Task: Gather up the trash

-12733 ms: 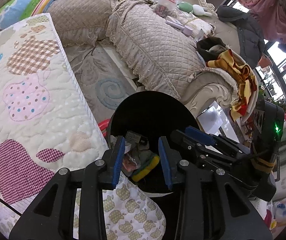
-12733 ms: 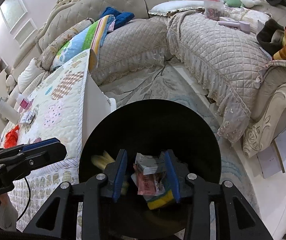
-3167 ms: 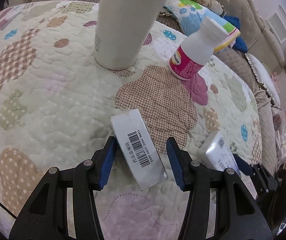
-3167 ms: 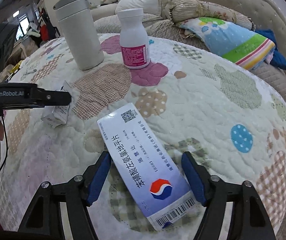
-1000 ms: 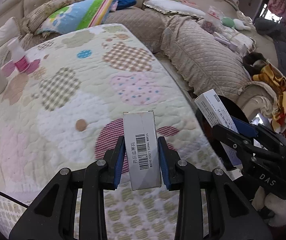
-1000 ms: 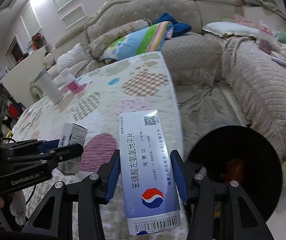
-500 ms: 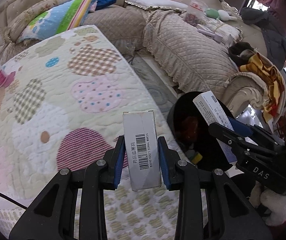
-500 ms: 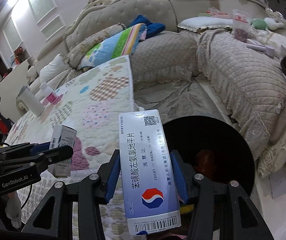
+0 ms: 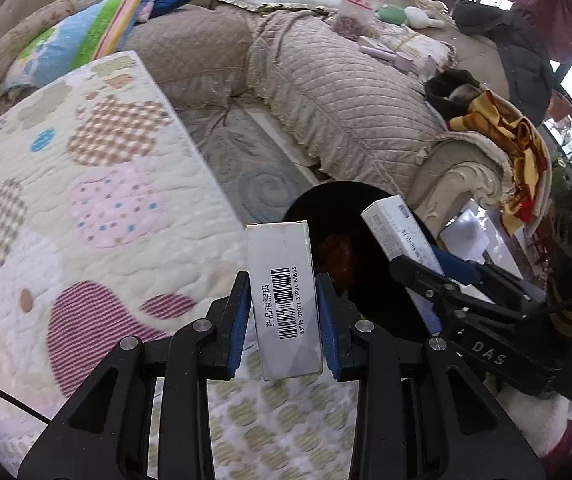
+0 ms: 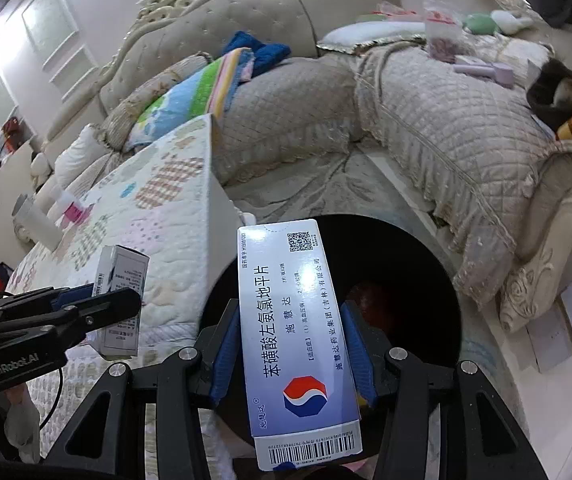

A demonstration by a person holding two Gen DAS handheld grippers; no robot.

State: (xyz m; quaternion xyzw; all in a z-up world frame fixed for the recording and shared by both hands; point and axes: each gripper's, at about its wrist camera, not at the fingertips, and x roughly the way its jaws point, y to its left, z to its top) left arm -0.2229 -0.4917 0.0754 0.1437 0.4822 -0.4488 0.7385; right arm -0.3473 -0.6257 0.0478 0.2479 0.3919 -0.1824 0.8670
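- The left gripper (image 9: 283, 312), at the lower centre of the left wrist view, was clamped on a small white medicine box (image 9: 283, 300) with a barcode facing up; both blue pads pressed on its long sides.
- That box stood over the edge of the quilted table cover (image 9: 97, 208), which filled the left half of the frame, with its far end reaching just beside the rim of the black trash bin (image 9: 338, 200).
- The right gripper (image 10: 292, 354), at the lower centre of the right wrist view, was closed on a long blue-and-white medicine box (image 10: 296, 336), the pads pressed on its two long edges.
- This long box hung above the open mouth of the bin (image 10: 418, 272); reddish trash (image 10: 370, 296) showed inside.
- In the right wrist view the left gripper (image 10: 117, 304) showed at the left edge with its small box (image 10: 121, 280) over the cover (image 10: 165, 216).
- In the left wrist view the right gripper (image 9: 430, 276) came in from the right, its long box (image 9: 398, 228) over the bin.
- A beige quilted sofa (image 9: 350, 92) curved along the top of both frames.
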